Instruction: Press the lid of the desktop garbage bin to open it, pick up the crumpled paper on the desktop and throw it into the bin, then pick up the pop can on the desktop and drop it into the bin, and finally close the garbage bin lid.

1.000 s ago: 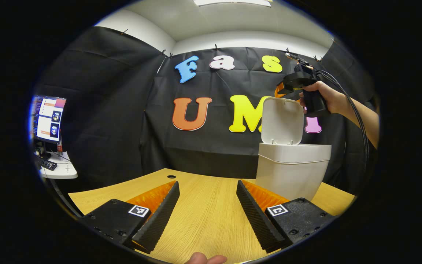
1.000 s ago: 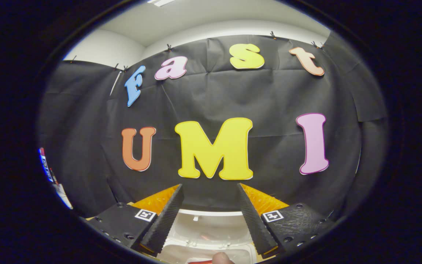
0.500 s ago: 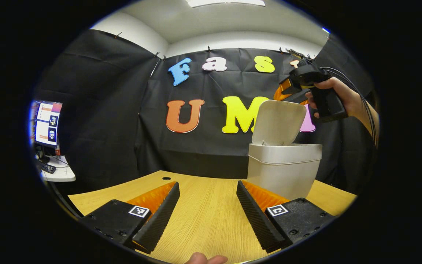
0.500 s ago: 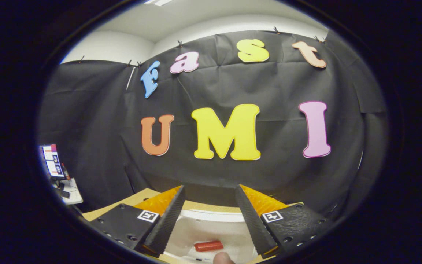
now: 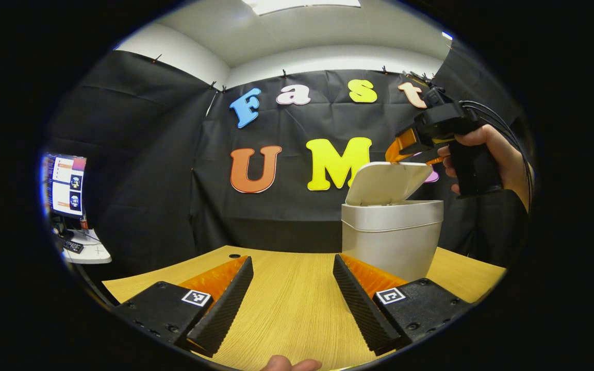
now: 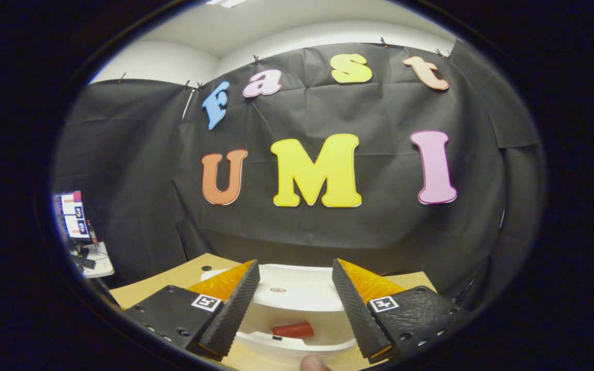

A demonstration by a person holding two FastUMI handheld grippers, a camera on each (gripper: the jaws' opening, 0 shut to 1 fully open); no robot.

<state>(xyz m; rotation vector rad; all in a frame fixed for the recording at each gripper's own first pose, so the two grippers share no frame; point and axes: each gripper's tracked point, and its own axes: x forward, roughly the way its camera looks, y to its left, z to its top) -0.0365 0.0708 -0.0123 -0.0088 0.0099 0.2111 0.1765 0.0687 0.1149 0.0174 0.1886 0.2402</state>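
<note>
Lid (image 5: 387, 181) now leans half-shut under our right gripper (image 5: 405, 149), lower than a second ago. We keep both jaws spread; pop can (image 6: 292, 330) lies inside bin (image 5: 391, 238).

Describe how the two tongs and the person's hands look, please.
Each pair of tongs has wedge-shaped ribbed fingers on blocky black bases carrying square black-and-white markers. The right tongs, seen from the left gripper view, have a black pistol handle and black cables. The hand is bare, without a visible sleeve.
</note>
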